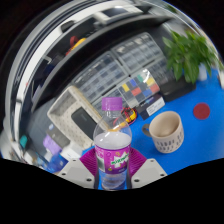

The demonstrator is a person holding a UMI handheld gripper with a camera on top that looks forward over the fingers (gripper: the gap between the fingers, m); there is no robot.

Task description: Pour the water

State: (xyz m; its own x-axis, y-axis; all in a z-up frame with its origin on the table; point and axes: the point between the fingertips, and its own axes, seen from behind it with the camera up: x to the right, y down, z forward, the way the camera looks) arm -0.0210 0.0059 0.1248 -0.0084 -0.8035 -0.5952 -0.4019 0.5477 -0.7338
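The gripper (113, 172) holds a clear plastic water bottle (113, 145) upright between its two fingers, which press on the bottle's lower body from either side, at the magenta label that wraps it. The bottle has a purple cap (113, 103) that is on, and its clear shoulders rise well above the fingers.

Just beside the bottle, on the gripper's right, a pale paper cup (166, 131) with a dark printed pattern stands upright on the blue worktop (200, 140), its mouth open upward. The cup and the bottle are apart, not touching.

Beyond the cup, a colour checker card (150, 100) lies on the worktop. Farther back stands a clear plastic storage box with compartments (118, 66), and a green potted plant (190, 52) rises at the far right. On the left, beyond the bottle, a white tray-like object (72, 115) lies tilted in the view.
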